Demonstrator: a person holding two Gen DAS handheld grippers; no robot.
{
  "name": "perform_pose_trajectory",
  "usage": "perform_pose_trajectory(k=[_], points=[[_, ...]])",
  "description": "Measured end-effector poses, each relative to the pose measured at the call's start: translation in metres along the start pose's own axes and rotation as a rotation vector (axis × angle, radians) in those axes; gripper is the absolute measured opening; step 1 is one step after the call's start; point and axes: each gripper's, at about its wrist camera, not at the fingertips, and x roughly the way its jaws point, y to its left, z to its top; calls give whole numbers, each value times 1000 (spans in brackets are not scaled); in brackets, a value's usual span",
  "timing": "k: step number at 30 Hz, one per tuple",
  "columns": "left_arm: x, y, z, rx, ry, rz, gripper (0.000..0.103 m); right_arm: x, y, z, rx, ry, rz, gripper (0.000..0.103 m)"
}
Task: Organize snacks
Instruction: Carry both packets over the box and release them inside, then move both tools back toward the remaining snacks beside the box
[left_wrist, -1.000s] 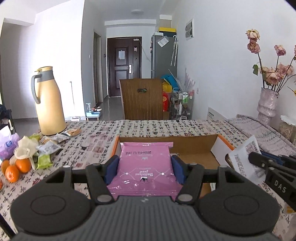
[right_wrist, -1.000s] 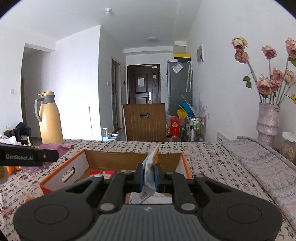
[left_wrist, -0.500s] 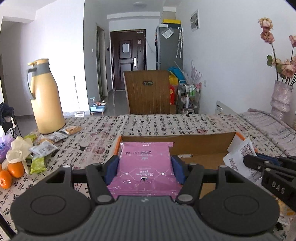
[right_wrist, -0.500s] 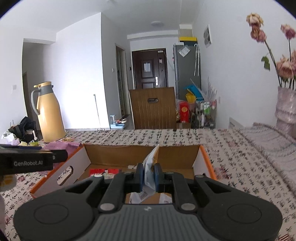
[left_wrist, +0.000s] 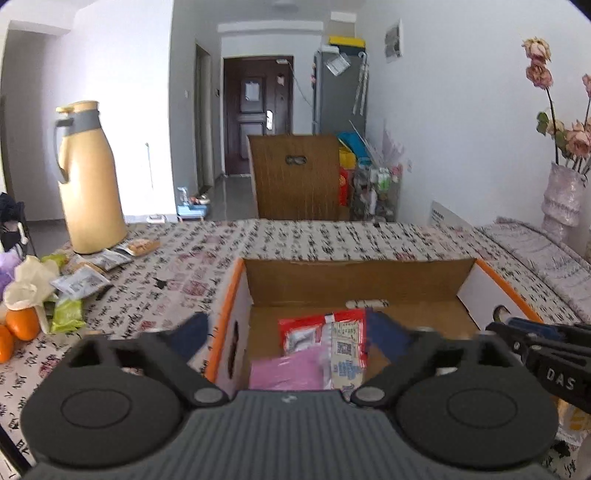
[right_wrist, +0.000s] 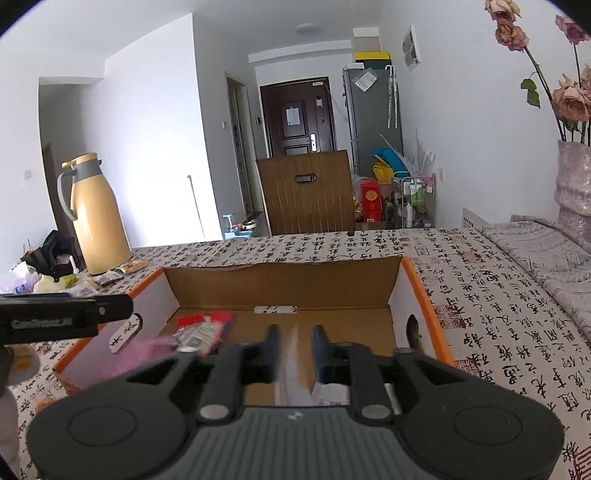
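An orange-rimmed cardboard box (left_wrist: 487, 269) (right_wrist: 417, 280) sits on the patterned tablecloth in front of both grippers. My left gripper (left_wrist: 290, 330) hangs over the box's near left corner, its jaws opening wide and nothing pressed between them. The pink packet (left_wrist: 286, 373) (right_wrist: 144, 350) lies loose in the box below it, next to a red packet (left_wrist: 314, 328) (right_wrist: 207, 321) and a white printed one (left_wrist: 347, 354). My right gripper (right_wrist: 295, 345) is over the box's near edge with its jaws opening. A blurred white packet (right_wrist: 295, 373) sits between the pads, which do not press on it.
A yellow thermos (left_wrist: 92, 181) stands at the far left of the table, with several loose snack packets (left_wrist: 81, 280) and oranges (left_wrist: 22, 323) near it. A vase with dried flowers (left_wrist: 561, 199) stands at the right. A wooden chair back (left_wrist: 295, 177) rises behind the far edge.
Both grippers came forward and down over the box. The left jaws spread and the pink packet dropped into the box. The right jaws parted off the white packet.
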Motion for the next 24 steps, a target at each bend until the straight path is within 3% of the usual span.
perform_pose_trajectory(k=[2,4,24], points=[[-3,0,1,-5,-10,-2,103,-4,-3,0,15,-23,-25,87],[-3,1,1,-14,-6,1,103,-8,-4,0,20,-48,-43,102],[-18,3,9,-38,-35,-13,103,-18,-6,7,24,-69,-63,103]])
